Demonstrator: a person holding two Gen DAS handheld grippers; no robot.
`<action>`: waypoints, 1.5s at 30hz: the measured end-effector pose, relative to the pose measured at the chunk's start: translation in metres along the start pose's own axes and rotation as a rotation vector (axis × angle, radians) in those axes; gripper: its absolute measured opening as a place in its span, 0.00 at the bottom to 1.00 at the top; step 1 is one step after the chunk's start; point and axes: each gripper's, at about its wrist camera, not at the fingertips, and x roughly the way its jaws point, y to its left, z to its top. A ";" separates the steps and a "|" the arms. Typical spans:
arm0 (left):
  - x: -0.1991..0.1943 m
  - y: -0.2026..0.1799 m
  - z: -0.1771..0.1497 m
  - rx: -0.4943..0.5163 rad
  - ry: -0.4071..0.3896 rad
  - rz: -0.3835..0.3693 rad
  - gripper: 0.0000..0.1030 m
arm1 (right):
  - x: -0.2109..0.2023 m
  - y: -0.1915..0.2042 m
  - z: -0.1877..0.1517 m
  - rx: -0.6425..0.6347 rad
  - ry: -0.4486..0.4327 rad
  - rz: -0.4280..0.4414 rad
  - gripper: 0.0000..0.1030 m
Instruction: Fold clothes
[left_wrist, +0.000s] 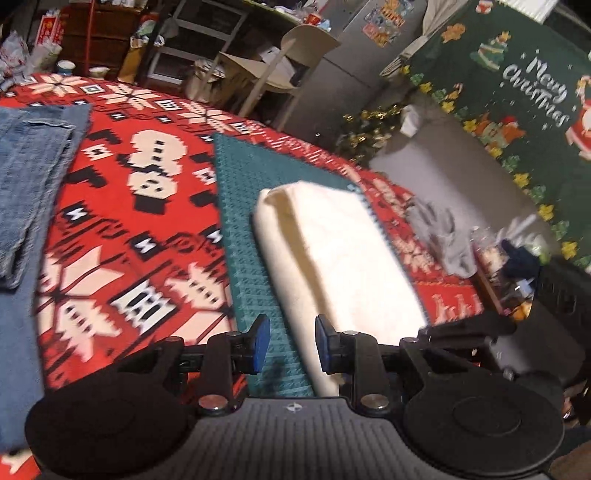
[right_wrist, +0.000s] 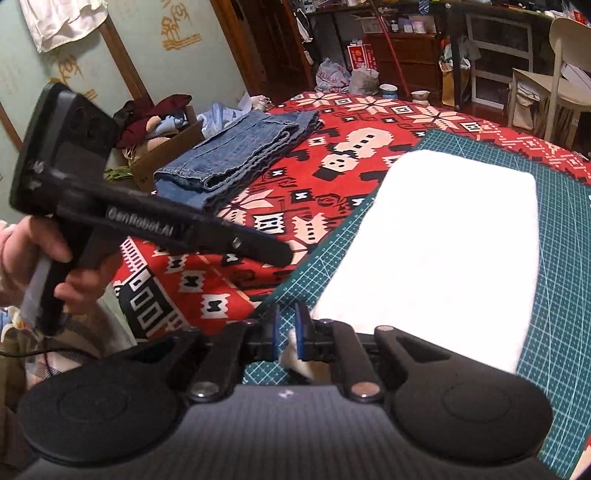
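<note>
A folded white cloth (left_wrist: 343, 251) (right_wrist: 443, 240) lies lengthwise on a green cutting mat (left_wrist: 240, 221) (right_wrist: 565, 258). My left gripper (left_wrist: 291, 345) hovers open at the cloth's near left corner; only the mat shows between its blue pads. My right gripper (right_wrist: 288, 334) sits at the cloth's near end, its pads a narrow gap apart. A white corner of the cloth shows in that gap, and the pads do not look pressed on it. Folded blue jeans (left_wrist: 29, 177) (right_wrist: 240, 151) rest on the red patterned tablecloth (left_wrist: 129, 221) (right_wrist: 332, 147), left of the mat.
A hand (right_wrist: 22, 251) holds the left tool's handle at the table's near left. Grey fabric (left_wrist: 443, 236) lies at the table's right edge. A pale chair (left_wrist: 288, 62) (right_wrist: 561, 85) stands behind the table, cups (right_wrist: 388, 90) at its far edge, and a cardboard box of clothes (right_wrist: 162, 136) beside it.
</note>
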 end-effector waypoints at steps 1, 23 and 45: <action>0.002 0.001 0.003 -0.017 -0.001 -0.011 0.25 | -0.004 -0.002 0.000 0.001 -0.005 0.001 0.17; 0.086 0.022 0.100 -0.212 0.041 -0.068 0.24 | -0.092 -0.125 -0.029 0.233 -0.013 -0.065 0.38; 0.050 0.010 0.092 -0.026 0.006 0.006 0.07 | -0.062 -0.089 -0.085 0.231 -0.080 -0.187 0.19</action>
